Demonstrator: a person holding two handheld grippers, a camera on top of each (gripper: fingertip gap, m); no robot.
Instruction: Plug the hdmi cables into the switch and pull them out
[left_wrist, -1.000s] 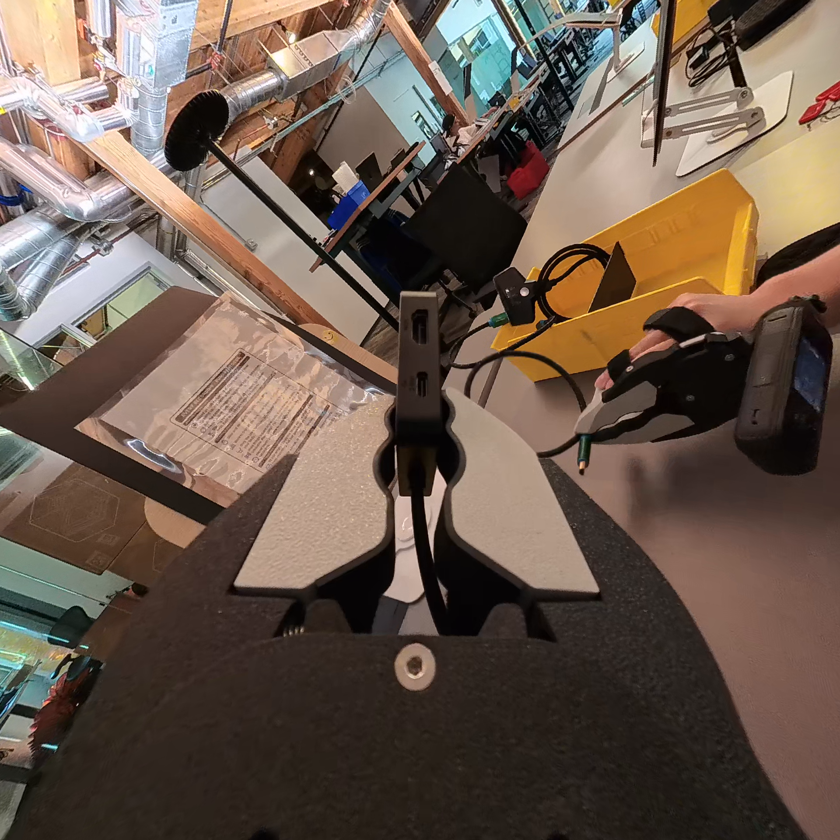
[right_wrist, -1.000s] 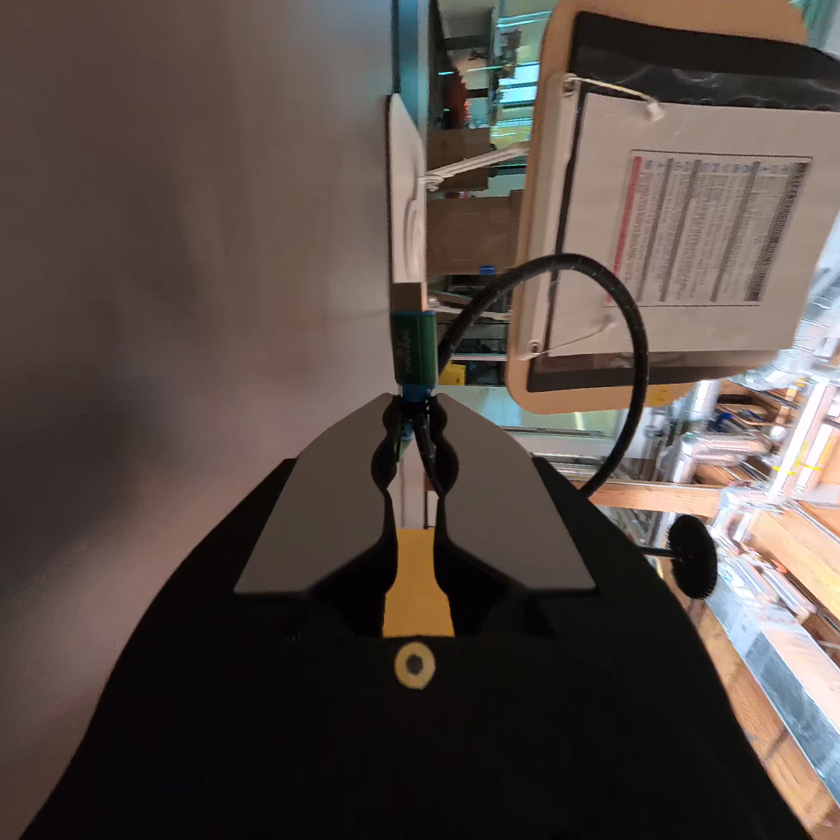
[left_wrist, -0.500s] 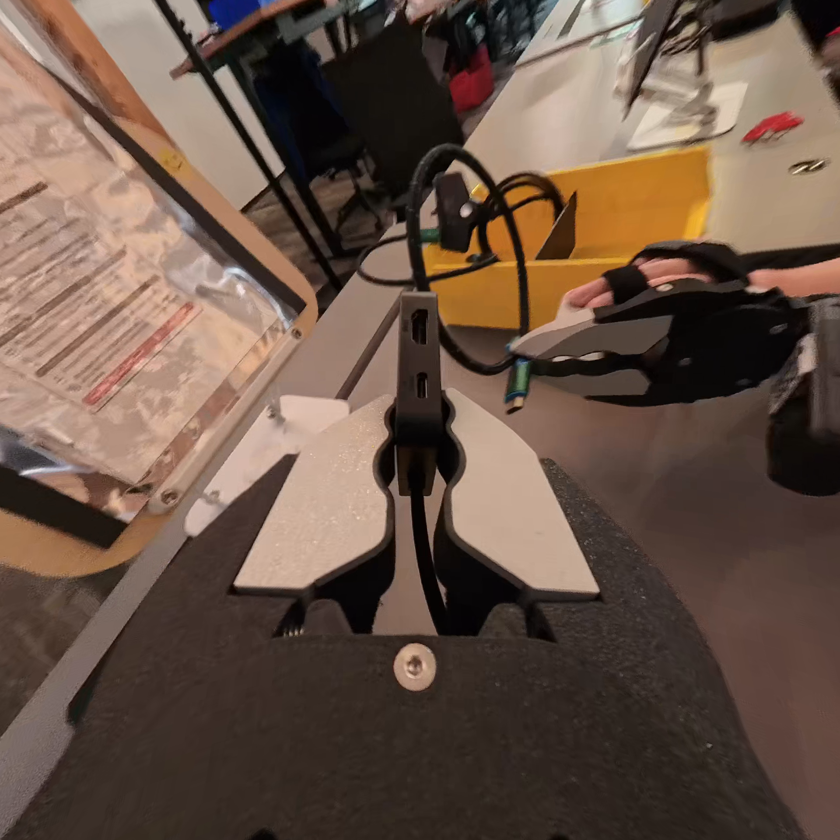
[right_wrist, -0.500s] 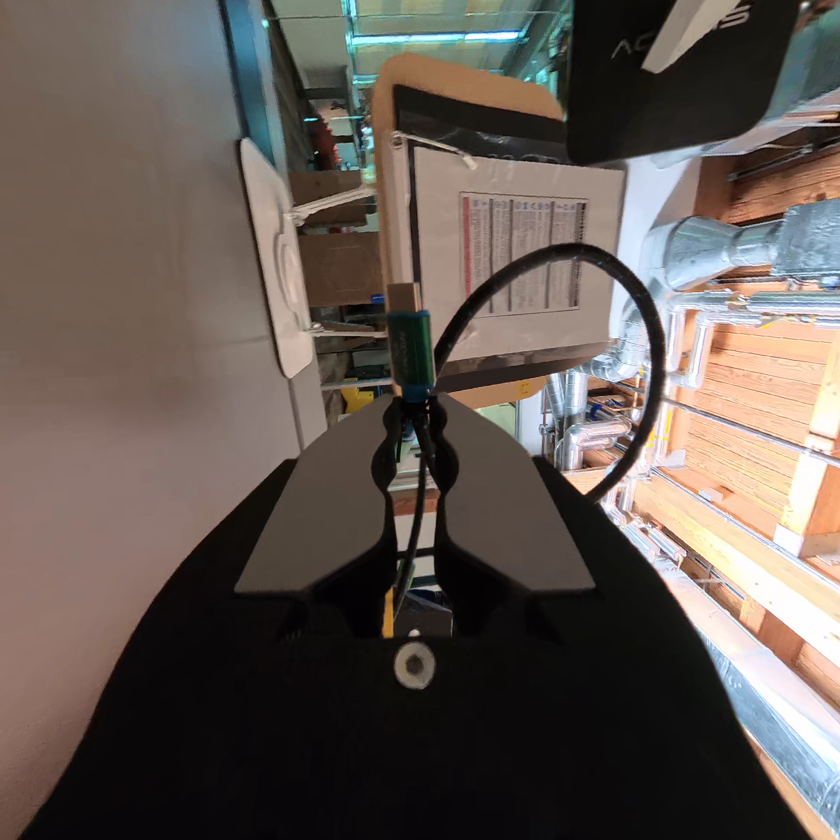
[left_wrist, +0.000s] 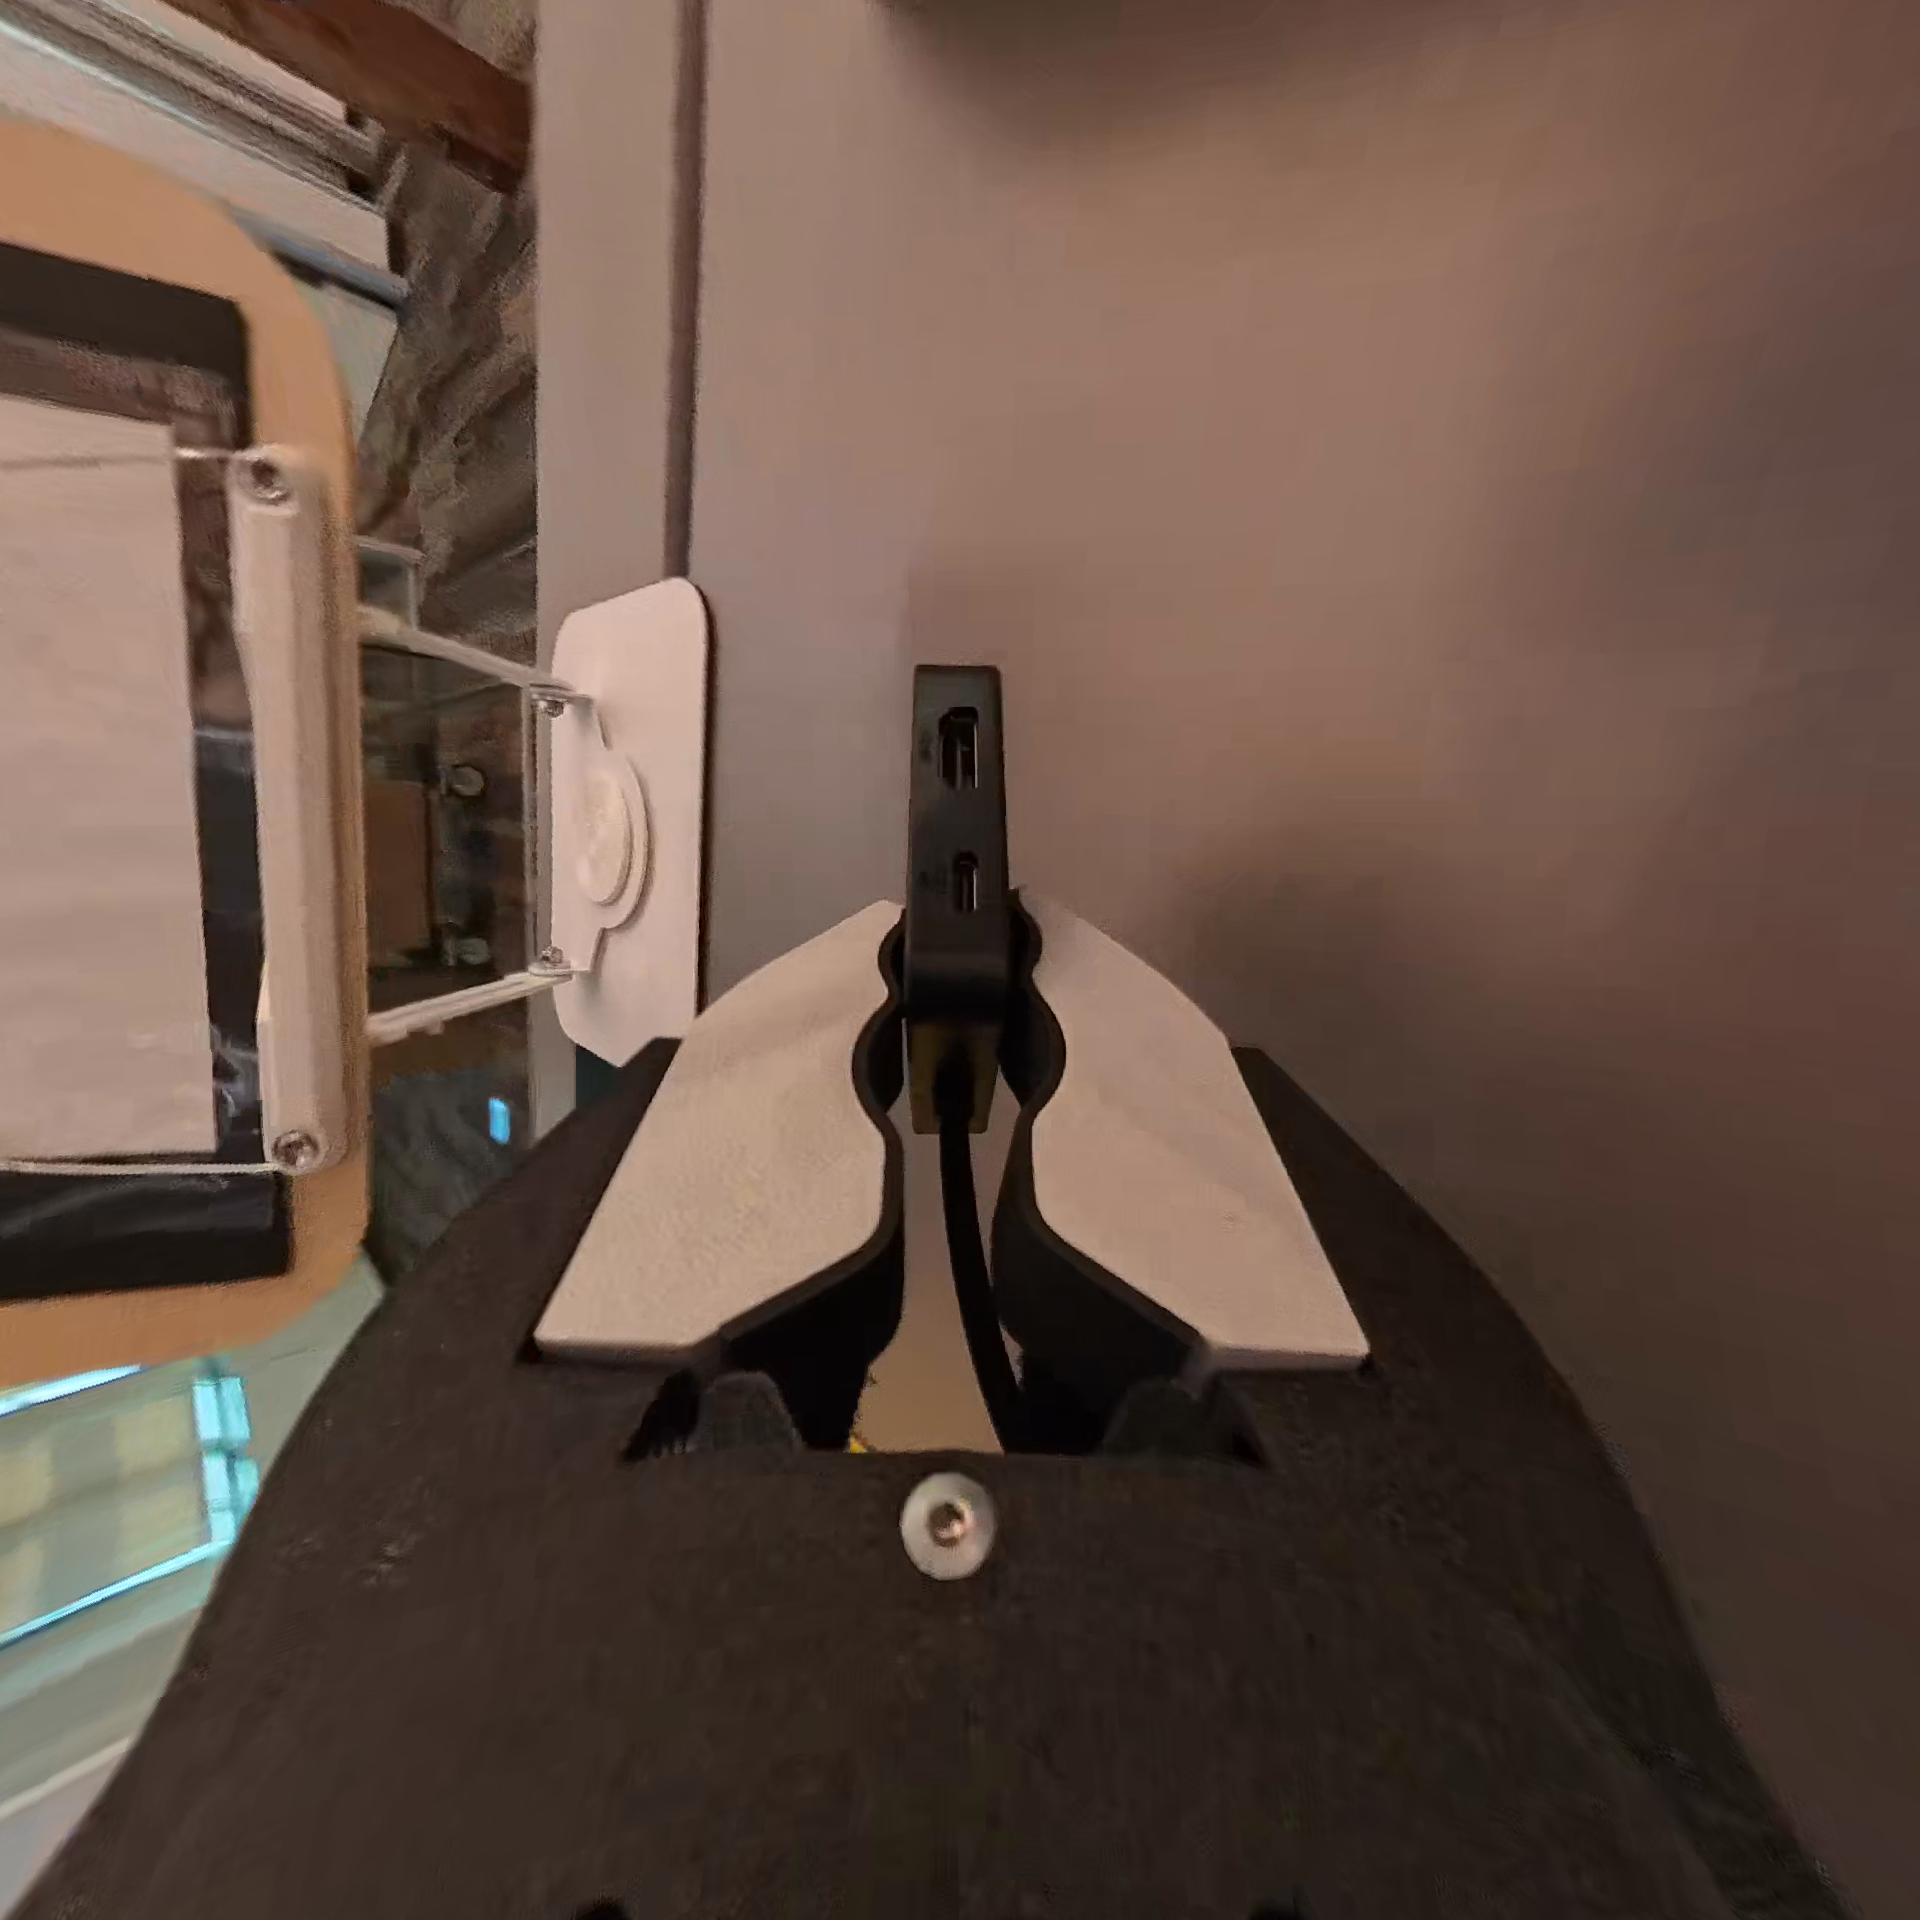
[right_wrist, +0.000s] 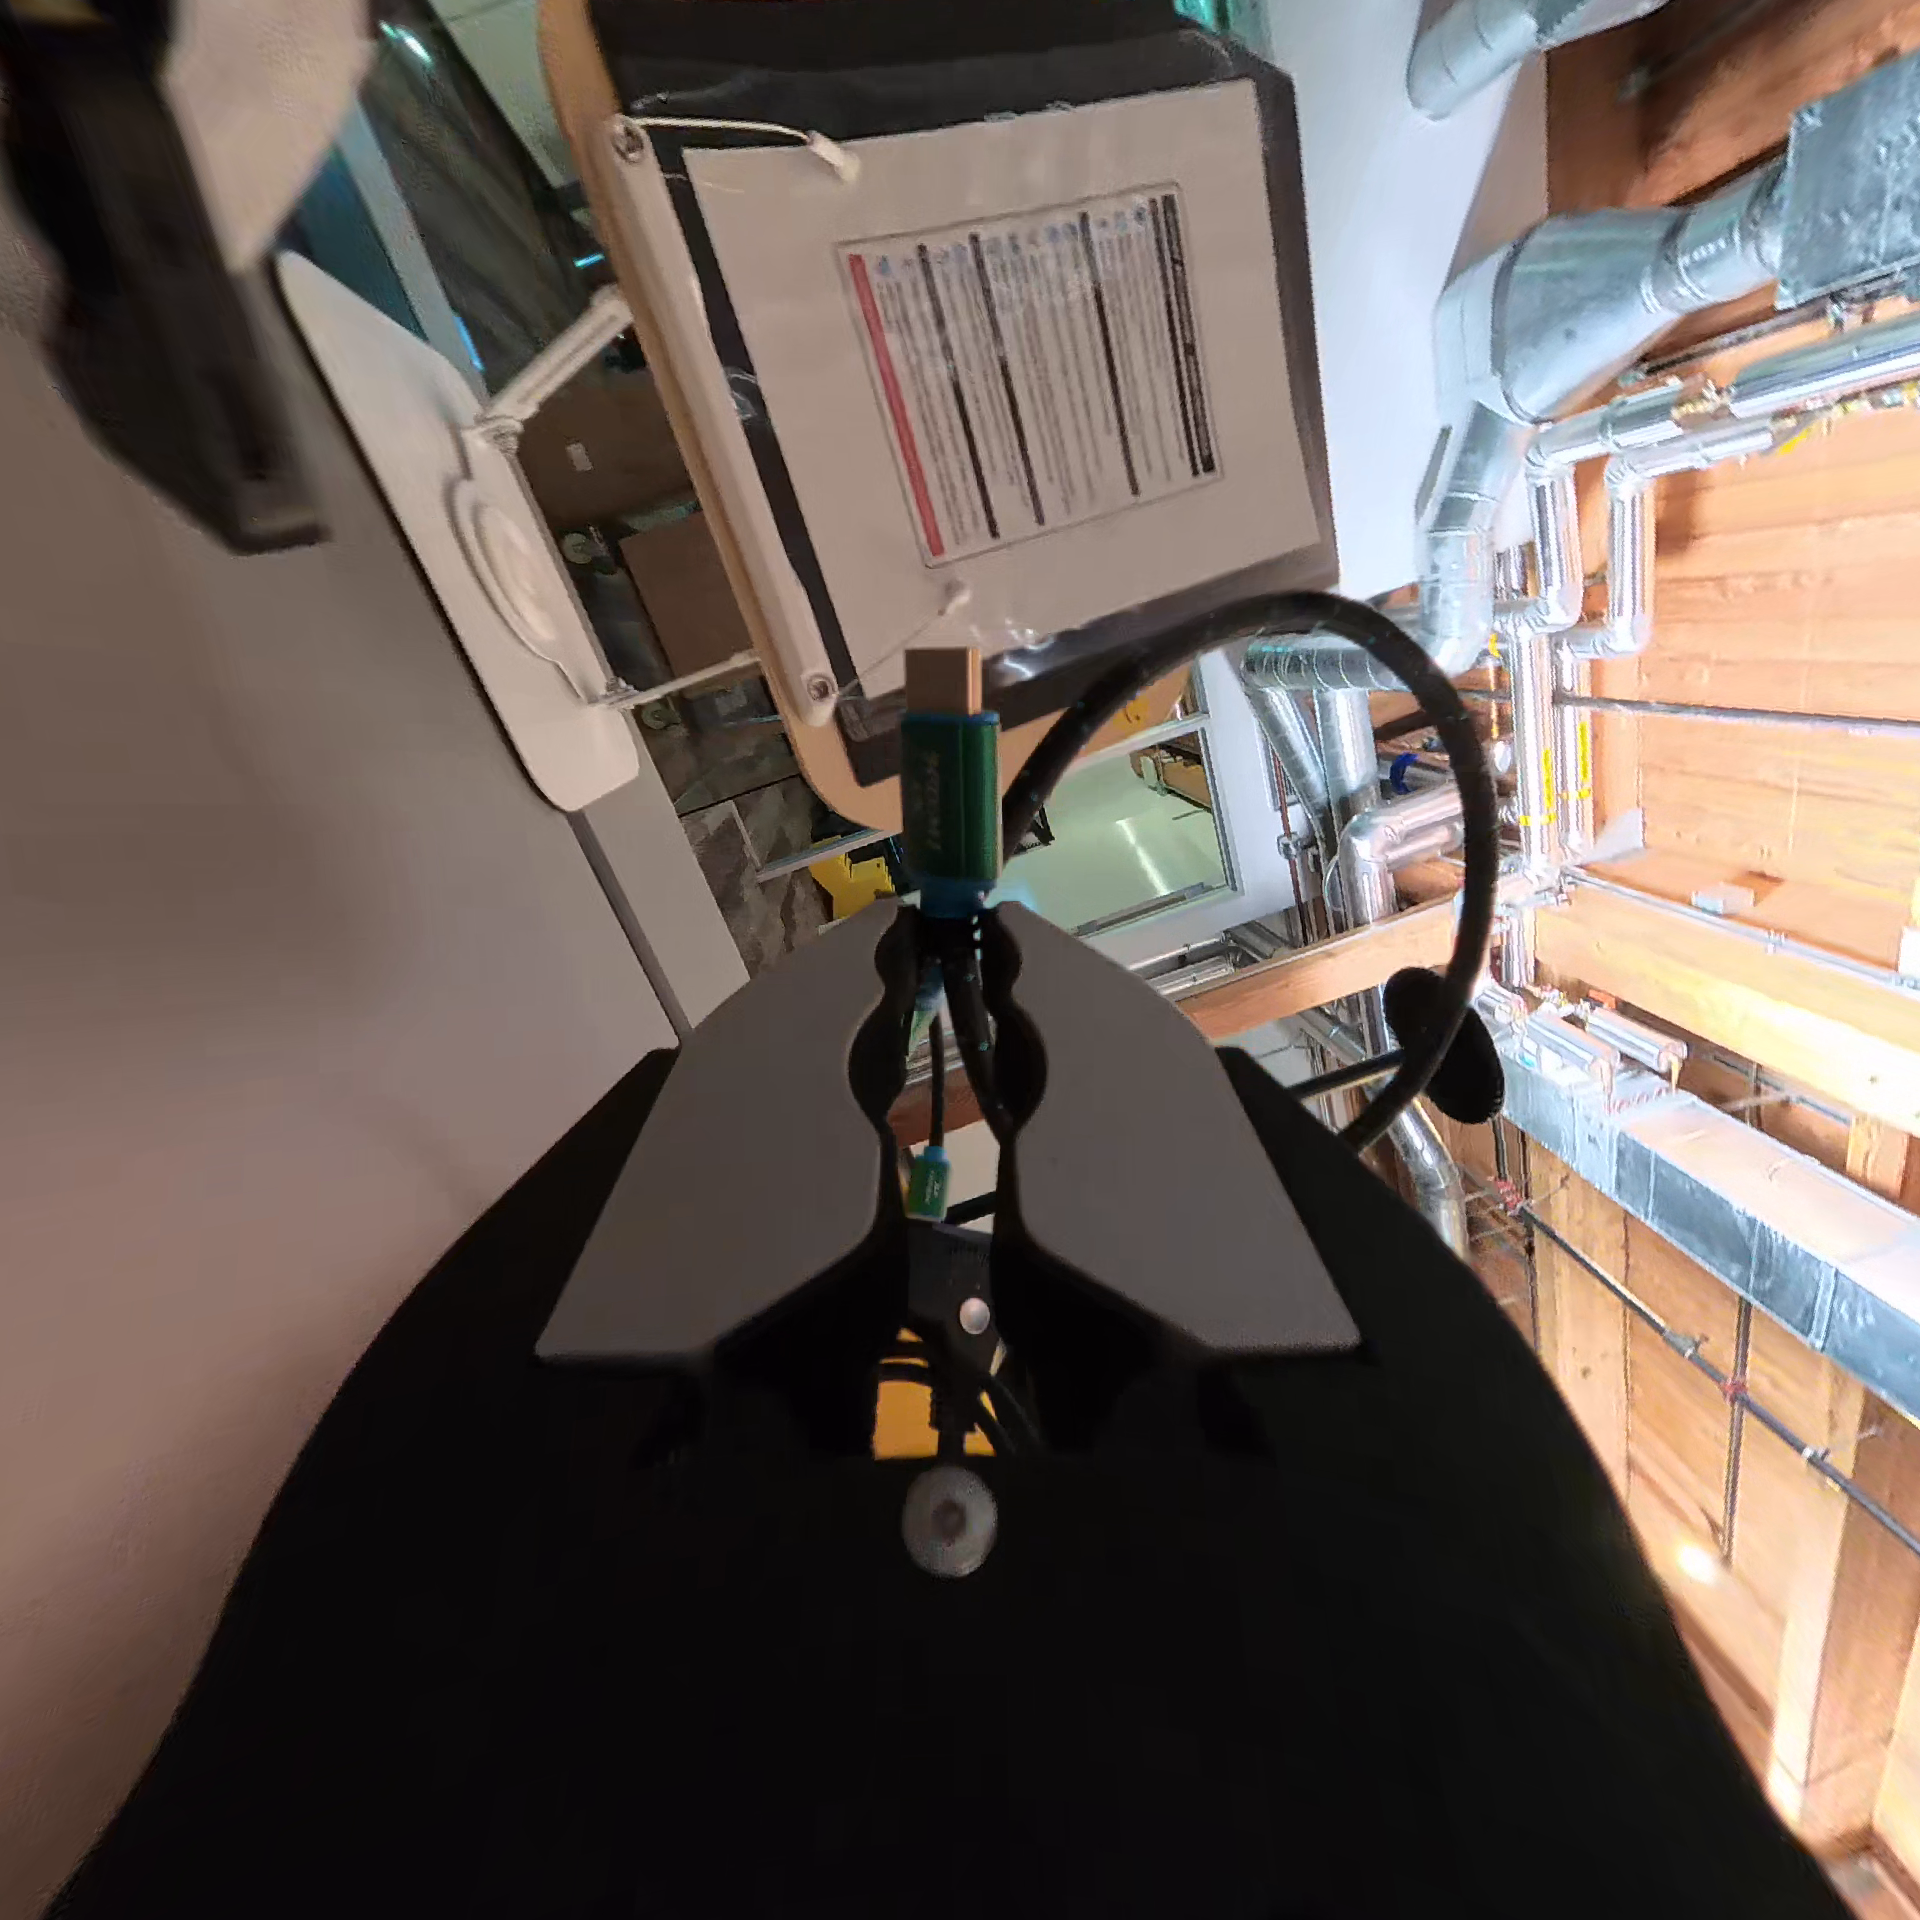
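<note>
My left gripper (left_wrist: 958, 914) is shut on the black HDMI switch (left_wrist: 957, 821), which sticks out past the fingertips with two empty ports facing the camera. Its own black cable (left_wrist: 971, 1268) runs back between the fingers. My right gripper (right_wrist: 948, 914) is shut on an HDMI cable just behind its green plug (right_wrist: 943, 800). The plug's gold tip points away from me. The black cable (right_wrist: 1455, 810) loops out to the right. The left gripper shows blurred at the top left of the right wrist view (right_wrist: 156, 239). The plug and switch are apart.
The grey table (left_wrist: 1351, 520) fills the left wrist view, turned on its side. A white stand base (left_wrist: 634, 821) holds a wood-framed board with a printed sheet (right_wrist: 1029, 364) at the table edge. Ducts and wooden beams (right_wrist: 1714, 727) are far behind. One gripper's finger ends stand about 15 cm off the other's.
My left gripper has swung with the switch, so the yellow bin and right gripper have left its view. My right gripper has turned, and the left gripper has come in at its top left.
</note>
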